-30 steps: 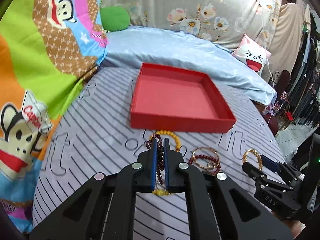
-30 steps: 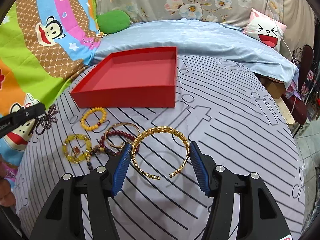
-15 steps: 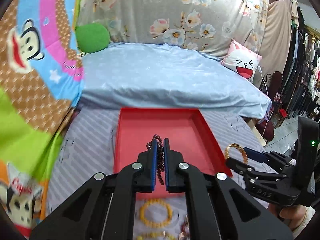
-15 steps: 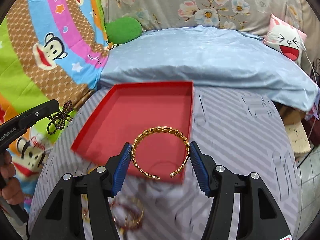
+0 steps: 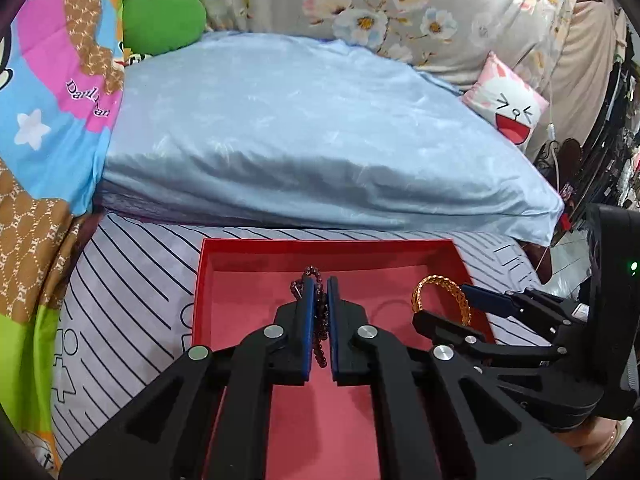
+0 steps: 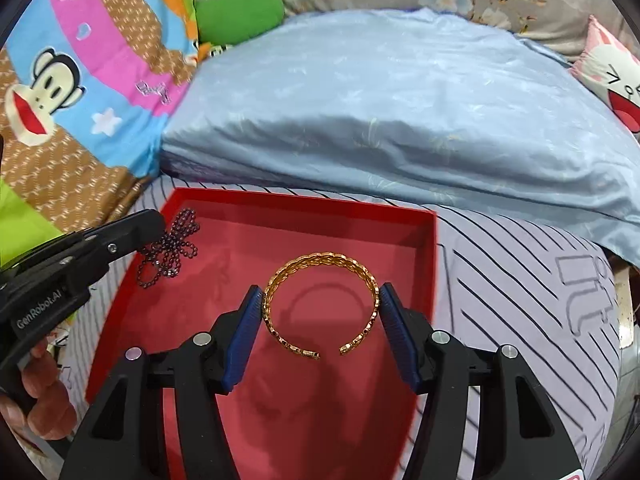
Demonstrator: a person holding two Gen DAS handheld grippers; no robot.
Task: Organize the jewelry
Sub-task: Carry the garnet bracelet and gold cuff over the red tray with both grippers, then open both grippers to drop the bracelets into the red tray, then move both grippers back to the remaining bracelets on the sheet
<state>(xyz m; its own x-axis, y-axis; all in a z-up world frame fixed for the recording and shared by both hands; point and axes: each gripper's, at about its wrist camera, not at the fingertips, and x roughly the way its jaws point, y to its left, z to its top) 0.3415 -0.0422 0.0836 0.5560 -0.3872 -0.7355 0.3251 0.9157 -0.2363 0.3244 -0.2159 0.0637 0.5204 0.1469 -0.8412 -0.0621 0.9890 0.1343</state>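
A shallow red tray lies on the striped bed cover. My left gripper is shut on a dark red bead bracelet and holds it over the tray; the bracelet hangs in loops in the right wrist view. My right gripper is shut on a gold open cuff bangle and holds it flat above the tray's floor. The bangle also shows in the left wrist view, to the right of my left gripper.
A light blue pillow lies just behind the tray. A colourful cartoon blanket is on the left, a green cushion and a pink cat cushion at the back. The bed edge drops off at right.
Both grippers have moved forward from the loose jewelry on the cover to above the red tray, each still holding its piece. The other bracelets have dropped out of view.
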